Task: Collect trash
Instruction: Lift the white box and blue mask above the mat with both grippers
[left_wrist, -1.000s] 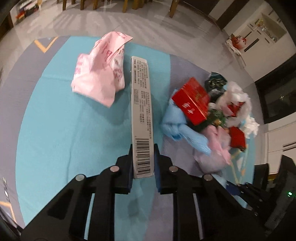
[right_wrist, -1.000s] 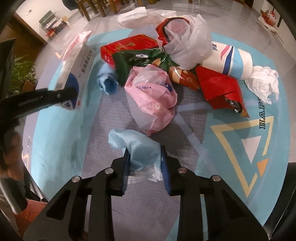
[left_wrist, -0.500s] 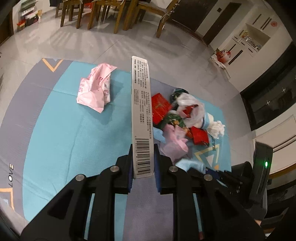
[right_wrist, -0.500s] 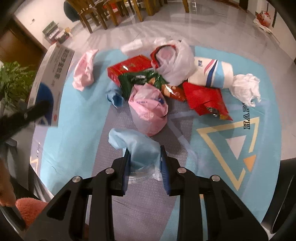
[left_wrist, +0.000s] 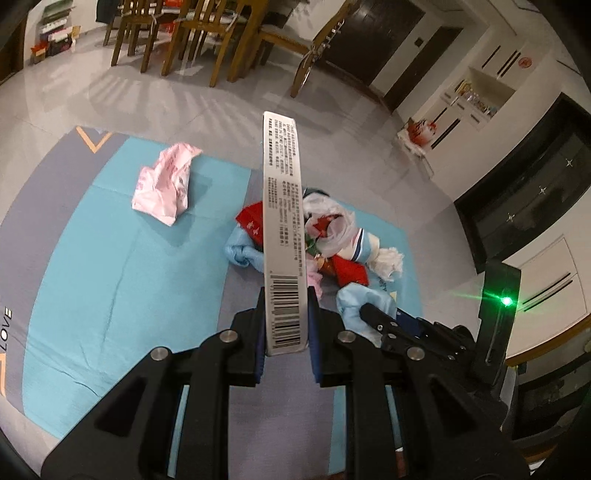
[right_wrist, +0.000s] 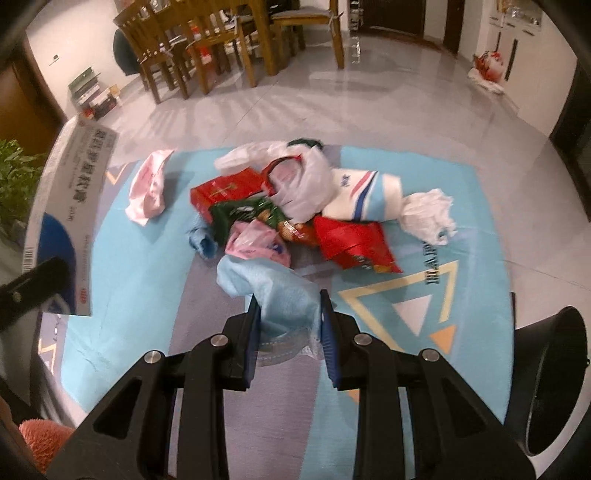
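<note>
Above a blue rug (right_wrist: 140, 266) on grey floor tiles: left claw (left_wrist: 286, 328) pinching a white barcoded box (left_wrist: 282, 221) by its narrow end, held aloft. Right claw (right_wrist: 290, 325) clamped on a crumpled blue bag (right_wrist: 273, 288), lifted near the trash heap (right_wrist: 295, 206) mid-rug; pink wrapper (left_wrist: 164, 182) lying apart.

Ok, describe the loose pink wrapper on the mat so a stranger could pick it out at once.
Start at the round blue mat on the grey tiled floor, with its heap of trash in the middle. The pink wrapper lies apart from that heap, alone on the turquoise band towards the dining chairs. It is flat, crumpled and pale pink with red print, unlike the pink bag buried in the heap.
</note>
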